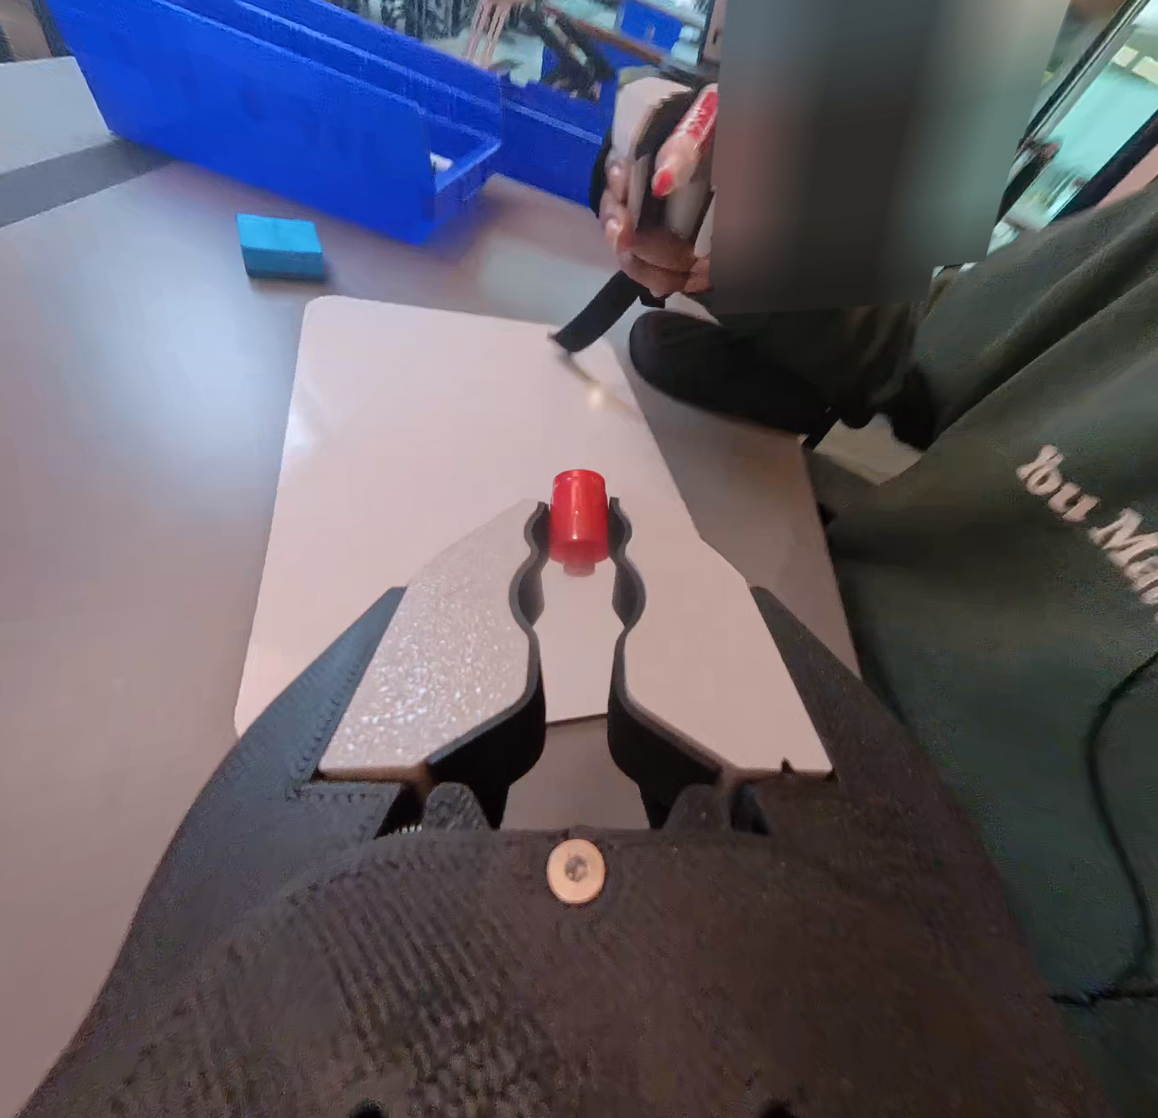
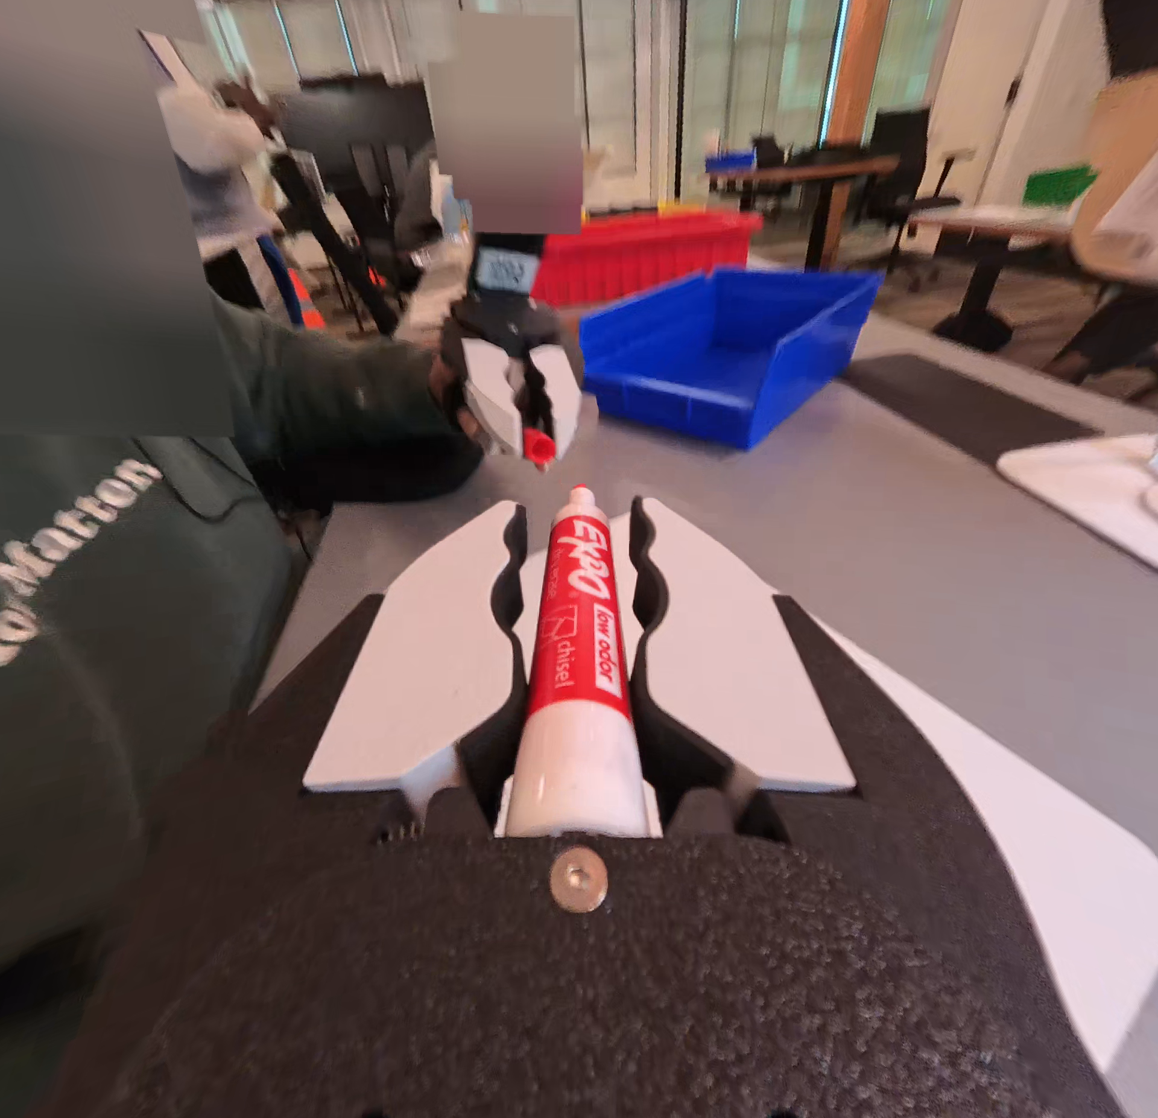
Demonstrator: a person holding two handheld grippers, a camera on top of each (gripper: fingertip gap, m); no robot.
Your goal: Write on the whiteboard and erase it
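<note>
Plenty of open room over the flat white whiteboard (image 1: 438, 436), bare across its middle and near end. Far edge crowded though: small blue block eraser (image 1: 281, 246) just past the far-left corner, big blue plastic bins (image 1: 269, 104) behind that. Right side blocked by a dark green sleeve (image 1: 783, 367) resting at the board's far-right corner.

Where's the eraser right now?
The blue eraser lies on the table in the left wrist view, upper left, just beyond the whiteboard's far-left corner and in front of the blue bin. Neither gripper touches it.
</note>
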